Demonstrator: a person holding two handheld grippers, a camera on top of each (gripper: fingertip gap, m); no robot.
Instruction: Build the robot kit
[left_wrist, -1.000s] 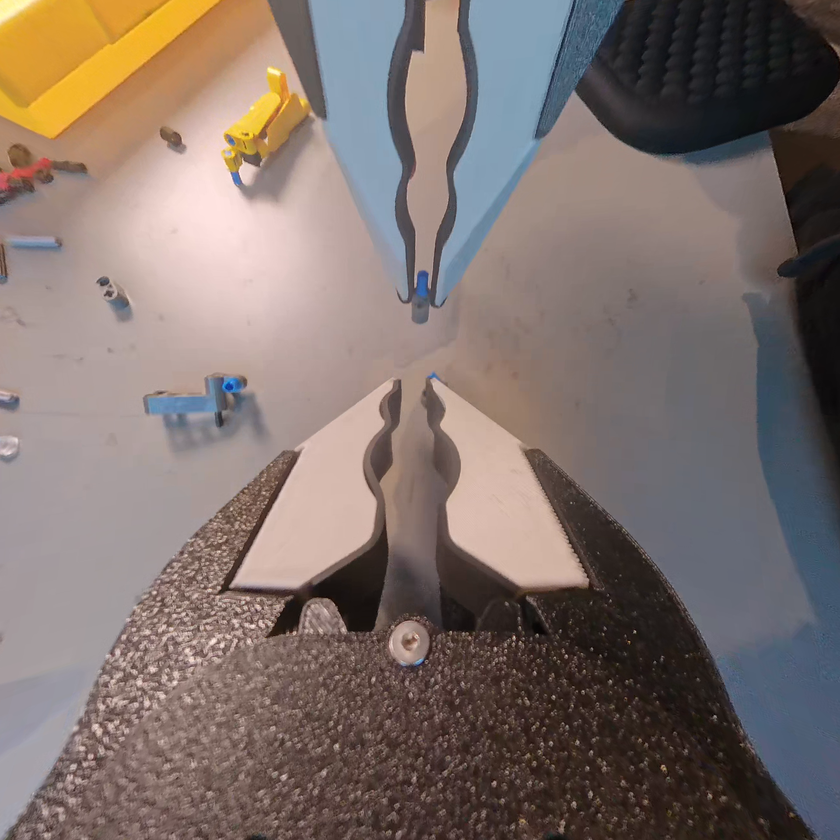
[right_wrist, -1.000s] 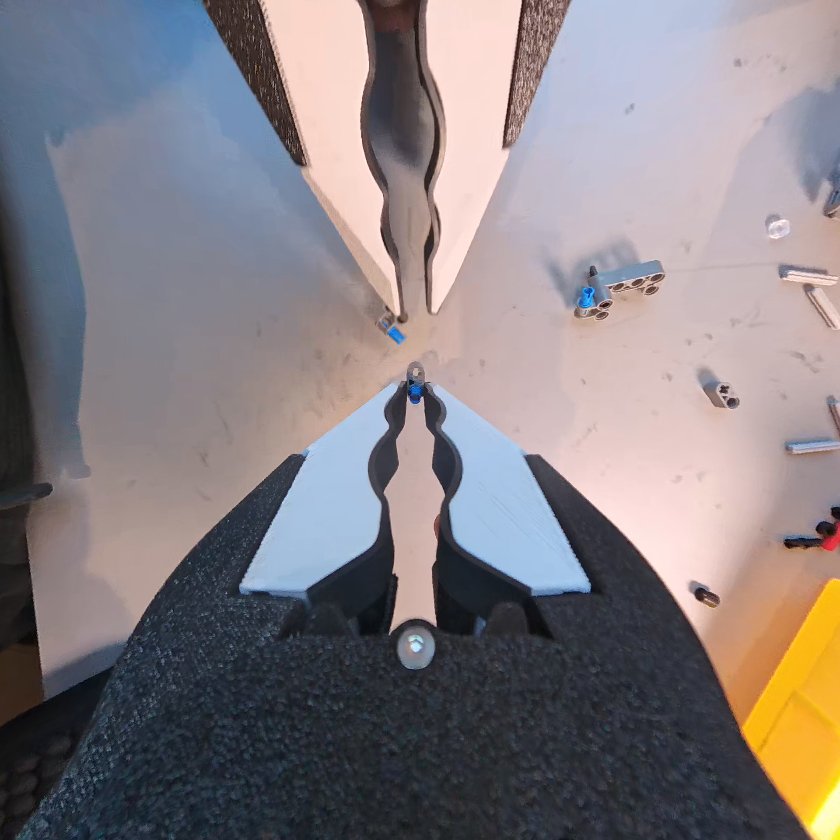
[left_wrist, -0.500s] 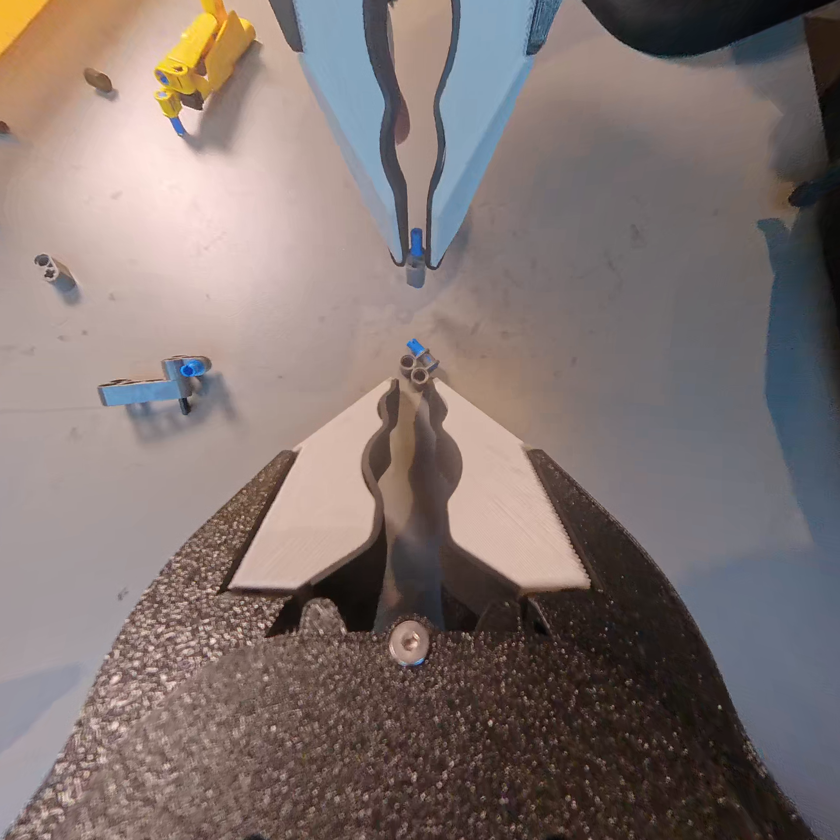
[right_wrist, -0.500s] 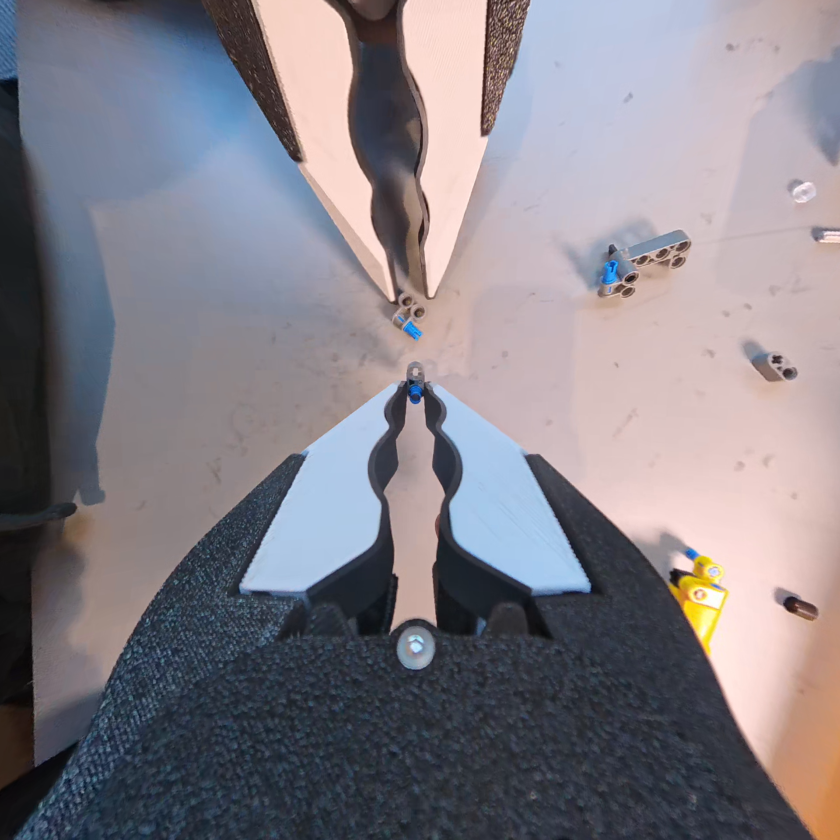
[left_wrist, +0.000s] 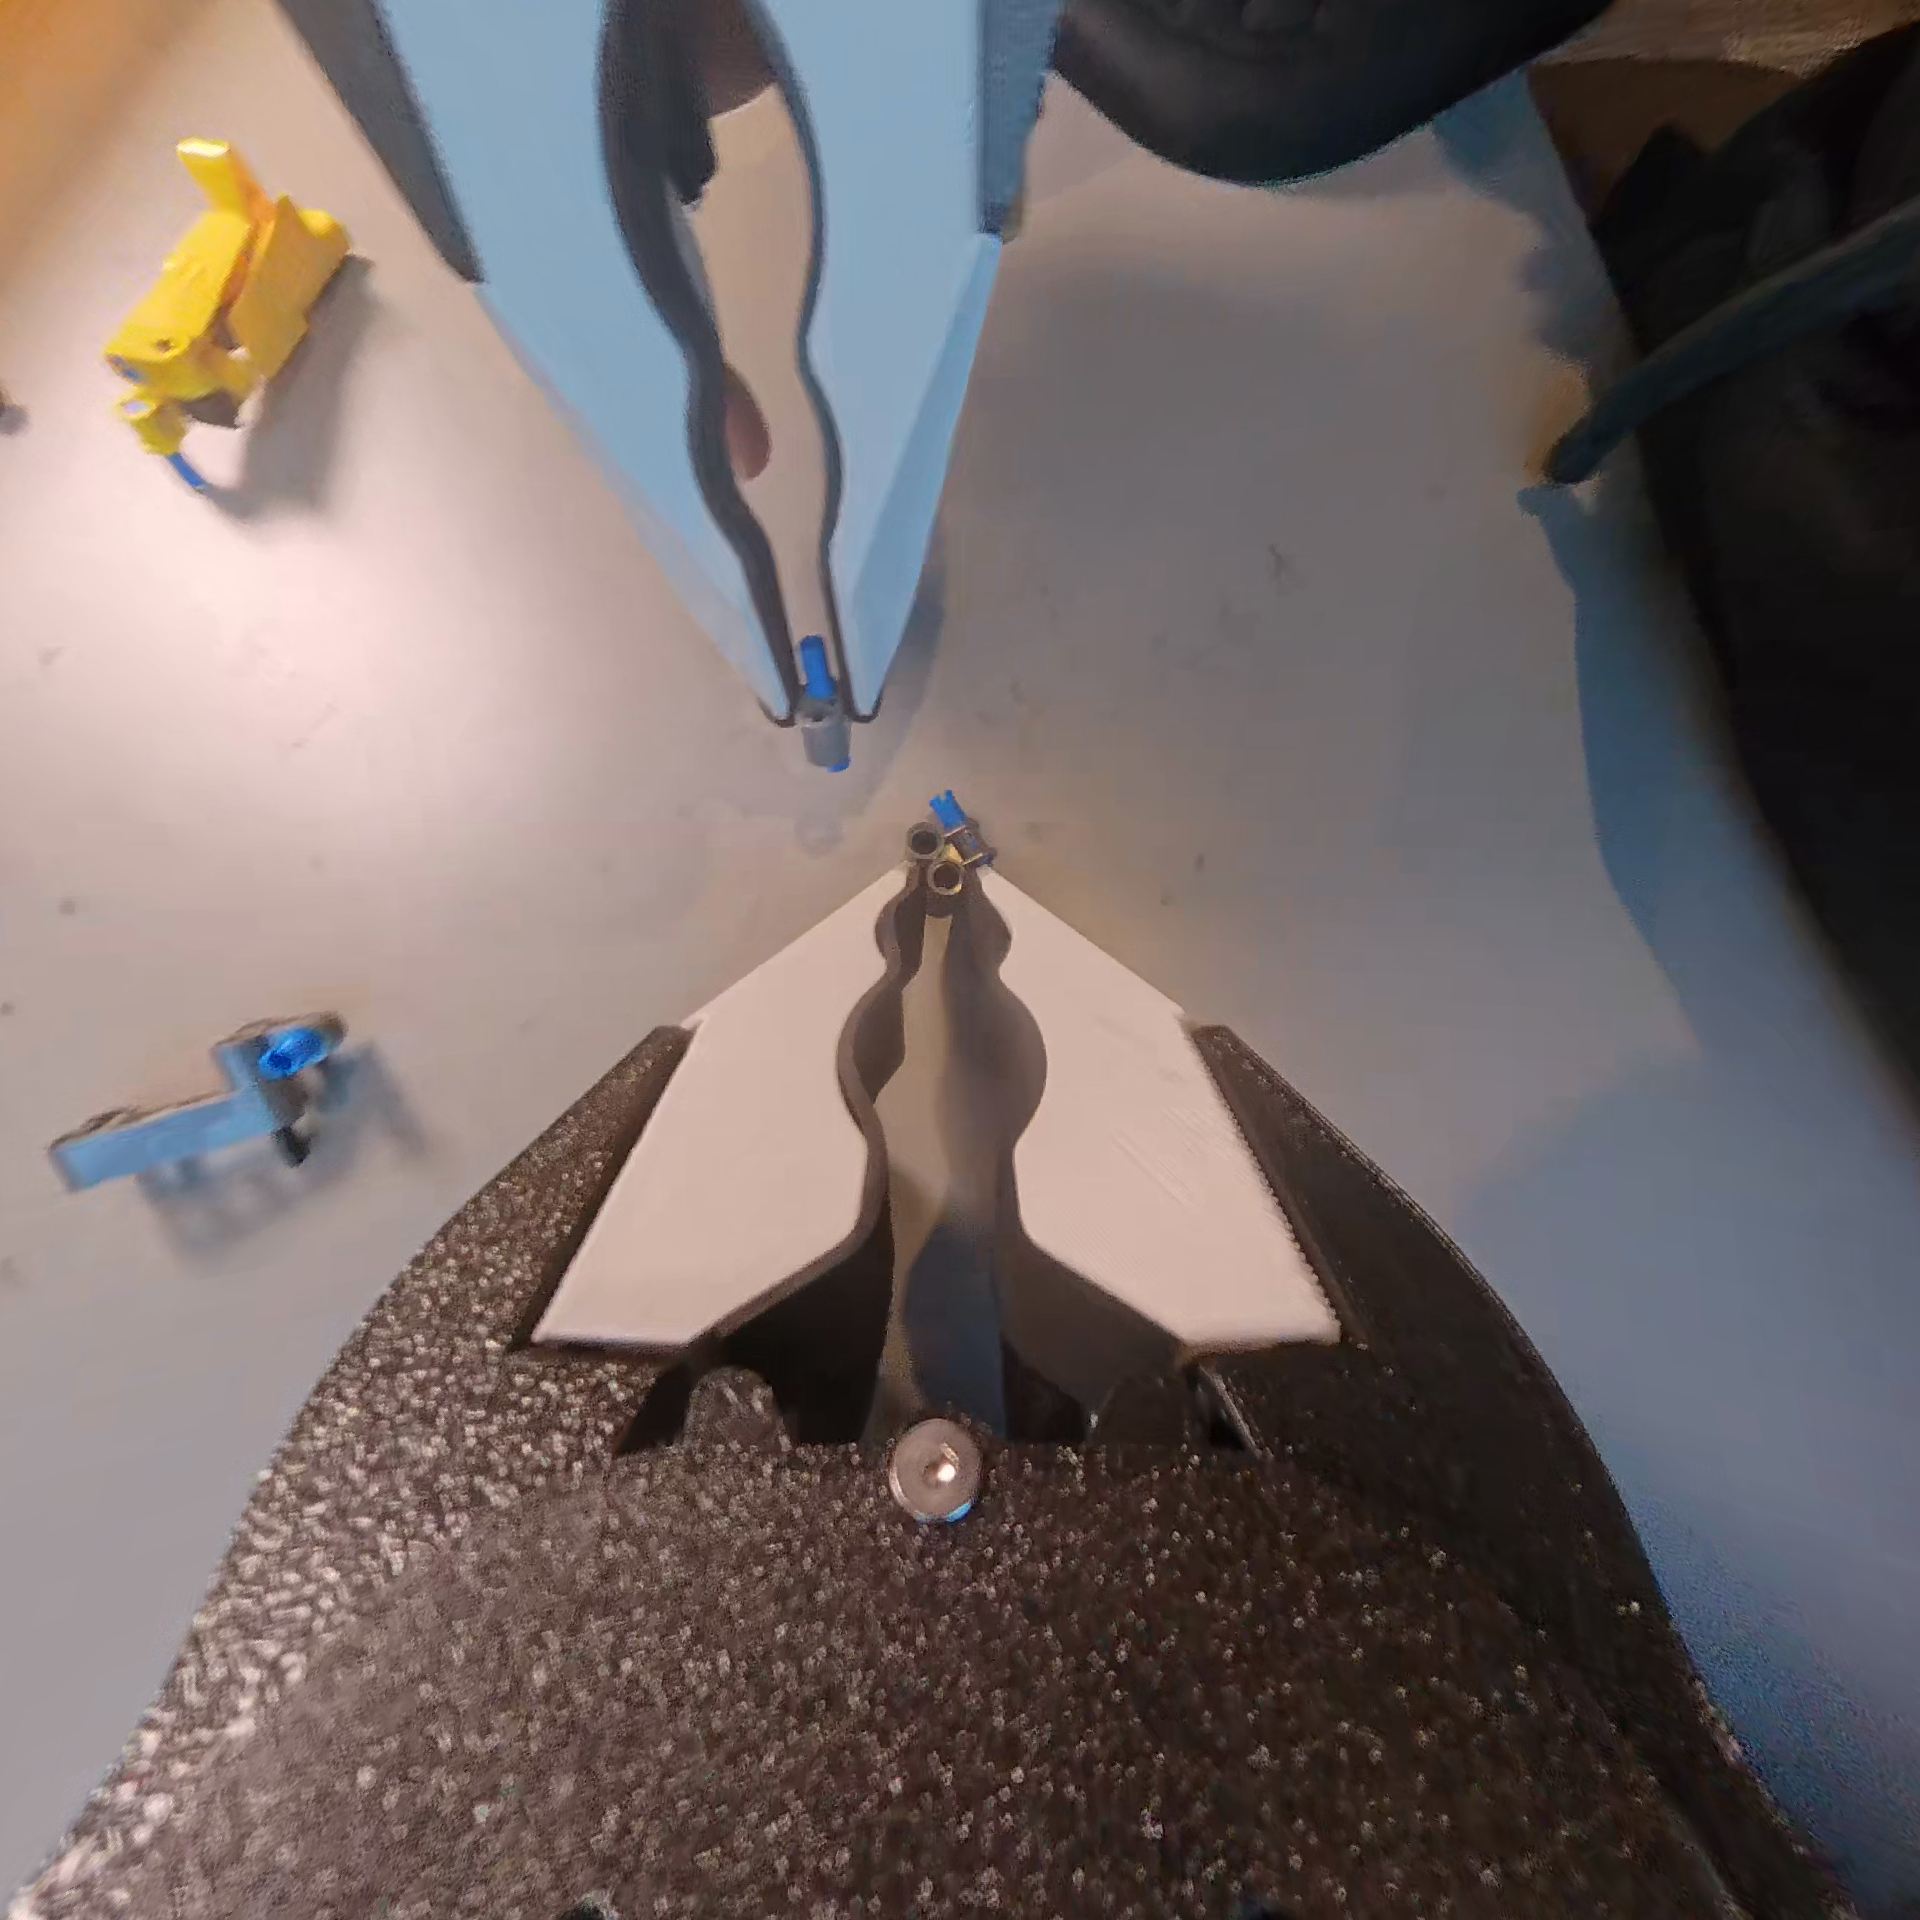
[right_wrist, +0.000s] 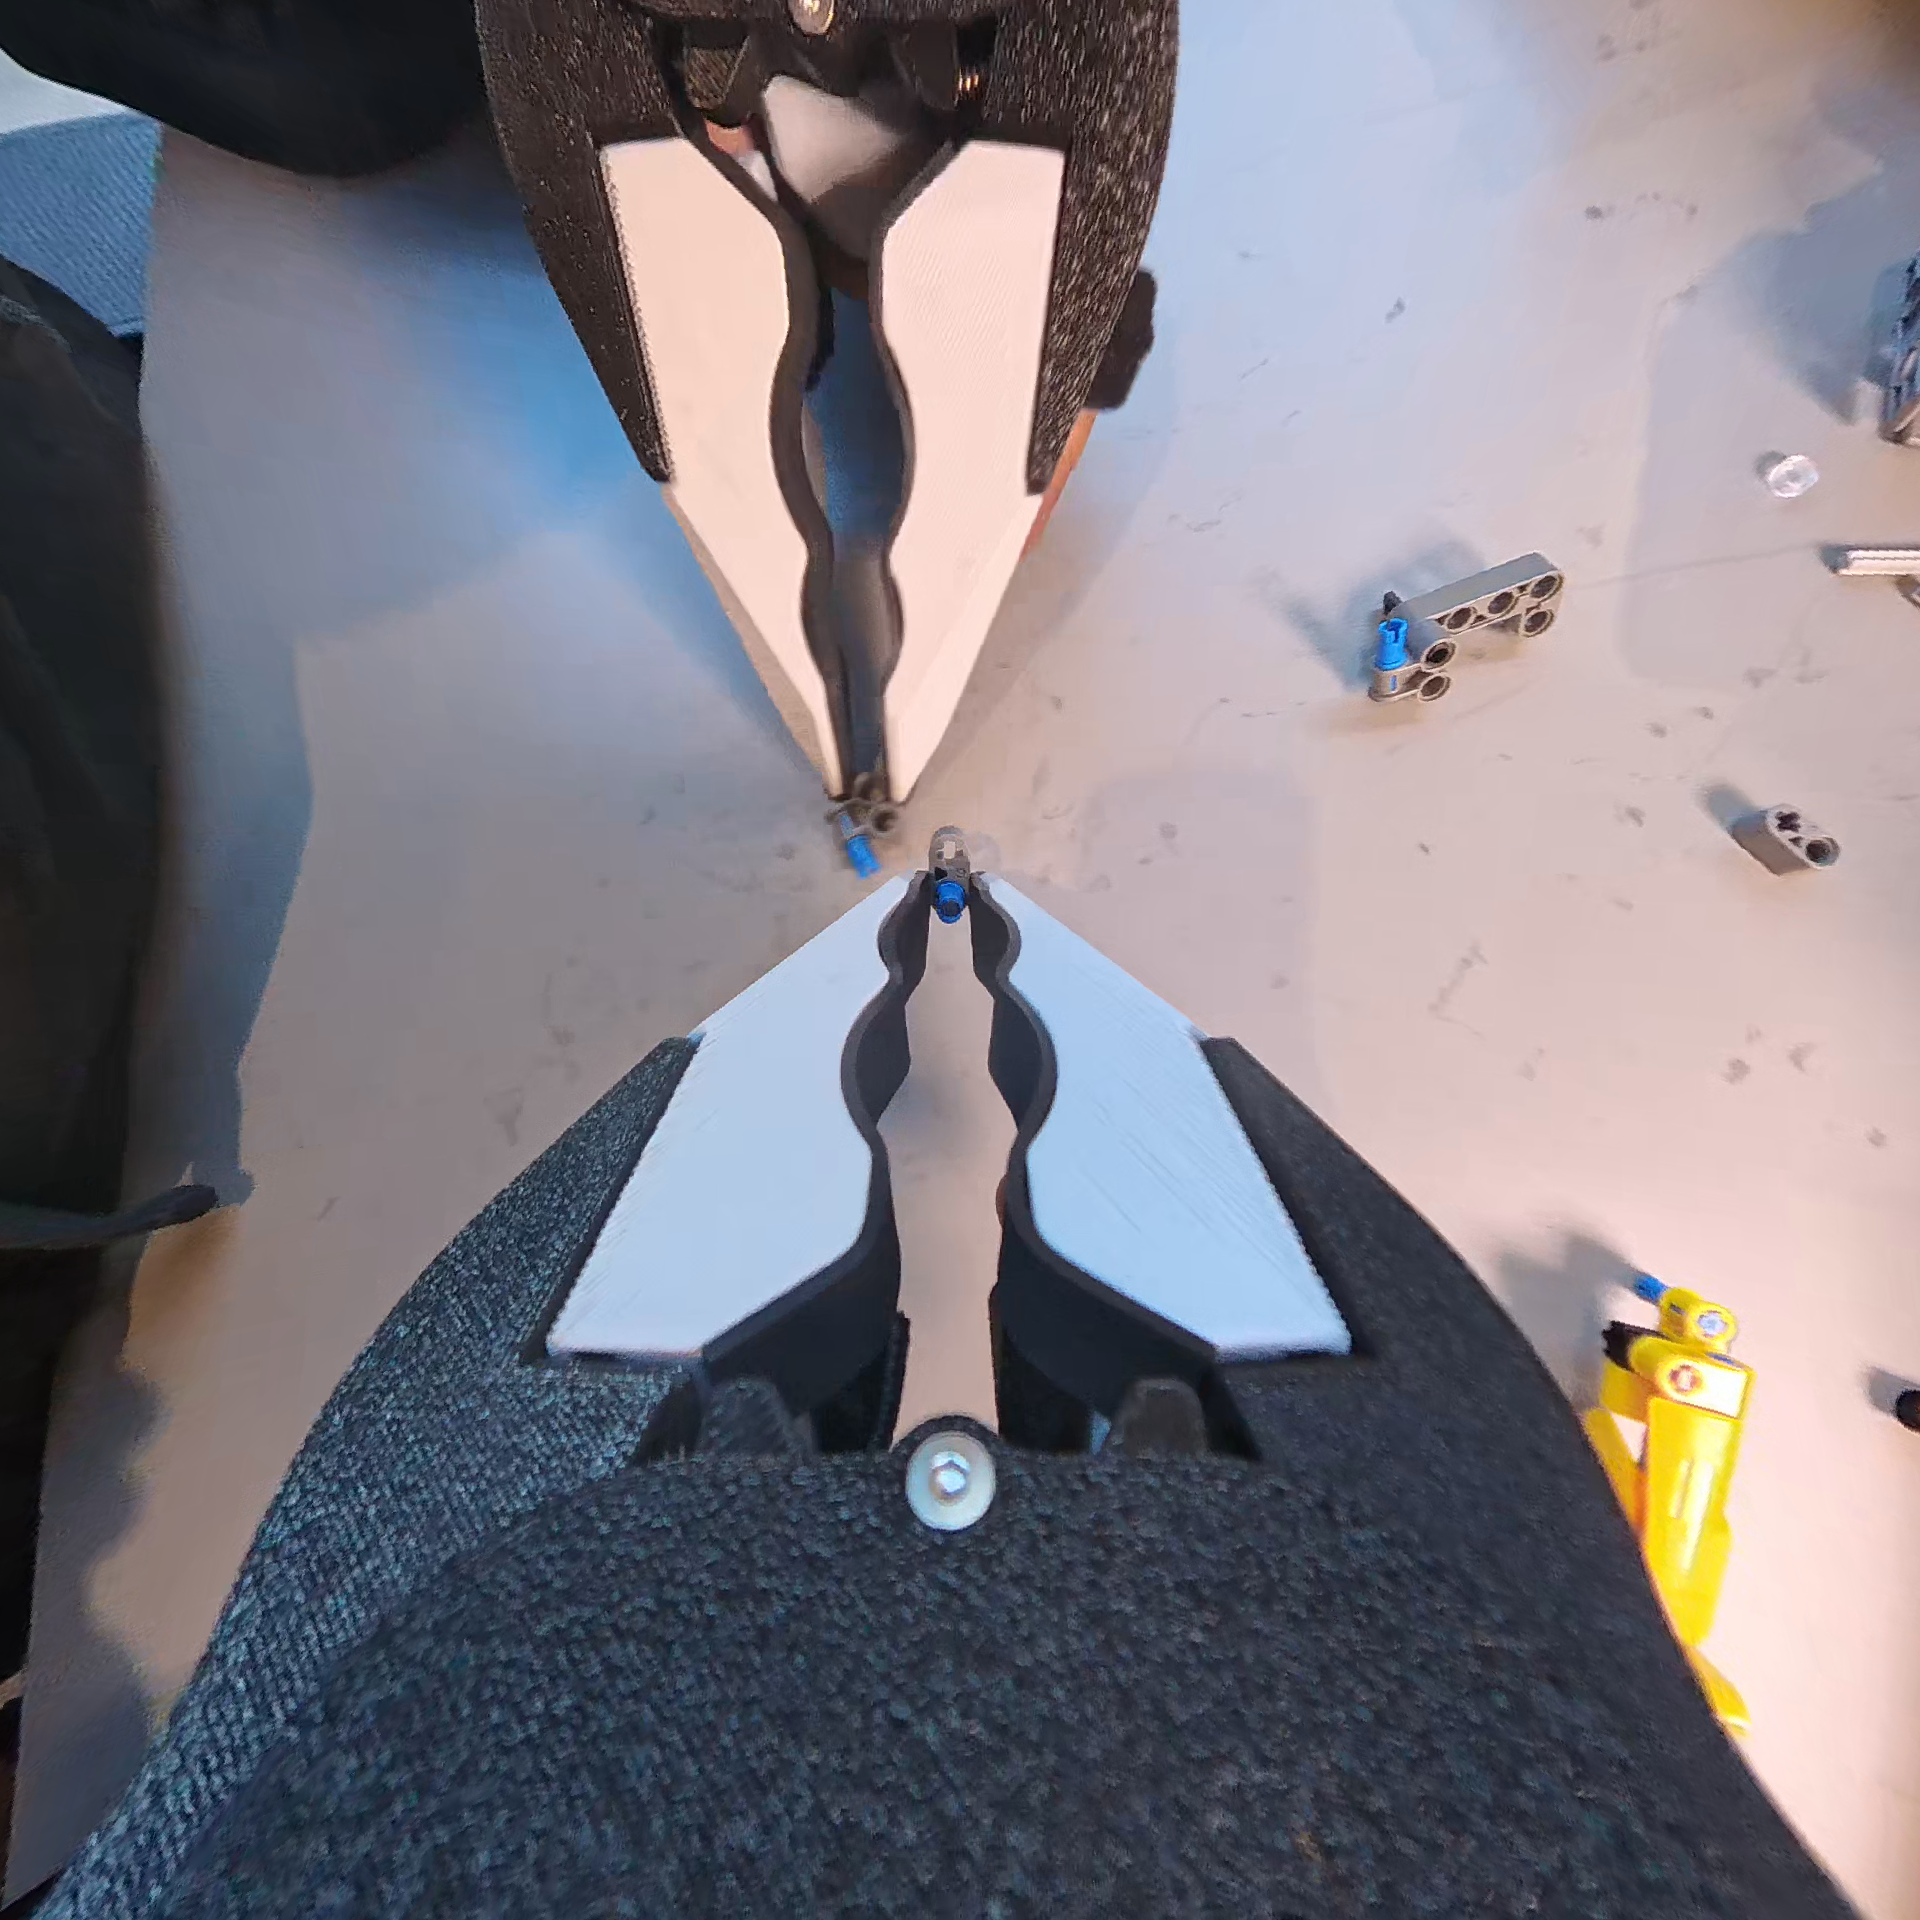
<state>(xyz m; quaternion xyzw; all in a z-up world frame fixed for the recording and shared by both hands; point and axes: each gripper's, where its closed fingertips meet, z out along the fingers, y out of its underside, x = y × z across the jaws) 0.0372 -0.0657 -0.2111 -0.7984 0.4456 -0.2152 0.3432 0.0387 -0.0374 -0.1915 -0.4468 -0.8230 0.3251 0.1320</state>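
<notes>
Connector pieces sit at the tips of both my tools, and the two tools face each other tip to tip just above the tabletop (right_wrist: 1351, 987).

My right tool (right_wrist: 948, 883) is clenched on a small grey connector with a blue pin (right_wrist: 948, 871); the grey end pokes out past the tips and the blue end sits back between the fingers. I judge the grip is kept that far forward so the free end stays exposed.

My left tool (left_wrist: 945, 883) is closed down on a dark grey two-hole connector (left_wrist: 940, 868) with a blue pin (left_wrist: 948, 808) standing out of its far side. In the left wrist view both holes look toward the camera. In the right wrist view the same piece hangs at the tip at frame centre, its blue pin pointing down and left. The two held pieces are near each other but apart, a little offset sideways.

Outward, in the right wrist view: a grey L-shaped beam with a blue pin (right_wrist: 1465, 639) at upper right, a small grey connector (right_wrist: 1785, 837) at the right, a clear stud (right_wrist: 1789, 475) above it, and a yellow assembly (right_wrist: 1673, 1455) at lower right. Dark fabric (right_wrist: 62, 727) fills the left edge.

Nothing lies between the two tips; the loose parts are well off to the side.
</notes>
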